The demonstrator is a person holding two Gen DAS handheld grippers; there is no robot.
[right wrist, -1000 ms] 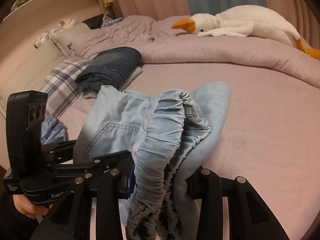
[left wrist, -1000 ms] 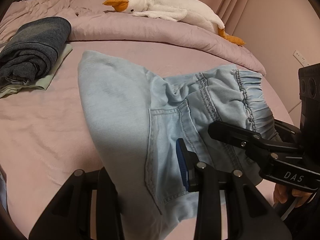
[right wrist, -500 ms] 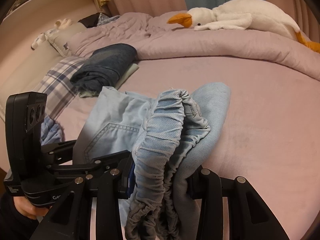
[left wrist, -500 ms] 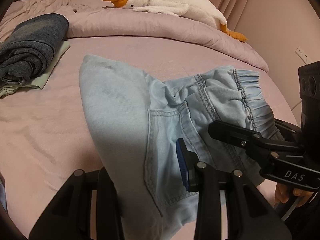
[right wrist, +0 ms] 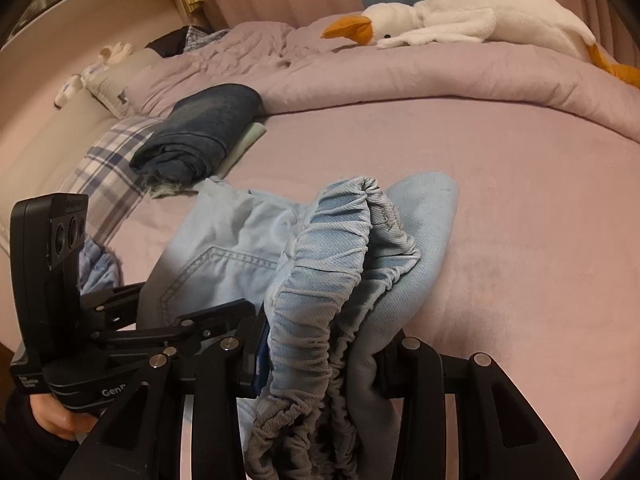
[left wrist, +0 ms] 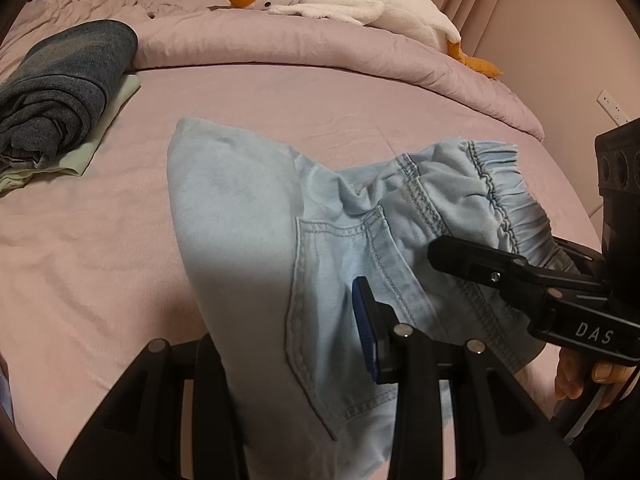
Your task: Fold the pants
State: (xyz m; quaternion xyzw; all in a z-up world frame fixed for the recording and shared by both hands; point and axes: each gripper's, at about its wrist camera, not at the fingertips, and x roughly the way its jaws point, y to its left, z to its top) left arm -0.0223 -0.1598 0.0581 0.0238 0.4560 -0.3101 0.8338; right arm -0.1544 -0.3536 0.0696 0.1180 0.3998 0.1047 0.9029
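Light blue denim pants (left wrist: 256,216) with an elastic waistband (left wrist: 508,188) are held up above the pink bed (left wrist: 100,248), folded over. My left gripper (left wrist: 296,352) is shut on the pocket side of the pants. My right gripper (right wrist: 320,368) is shut on the bunched waistband (right wrist: 336,264). In the left wrist view the right gripper (left wrist: 520,276) sits at the right edge of the pants. In the right wrist view the left gripper (right wrist: 168,328) sits at the left. The far folded end (right wrist: 432,196) points toward the bed's middle.
A folded dark blue garment (left wrist: 60,88) lies on a pale green one (left wrist: 100,136) at the left. A rolled pink duvet (left wrist: 320,48) and a white goose plush (left wrist: 352,0) lie at the back. A plaid pillow (right wrist: 108,168) is at the left.
Both grippers have carried the pants forward over the bed, and the goose and duvet sit higher in both views. Both grips are unchanged.
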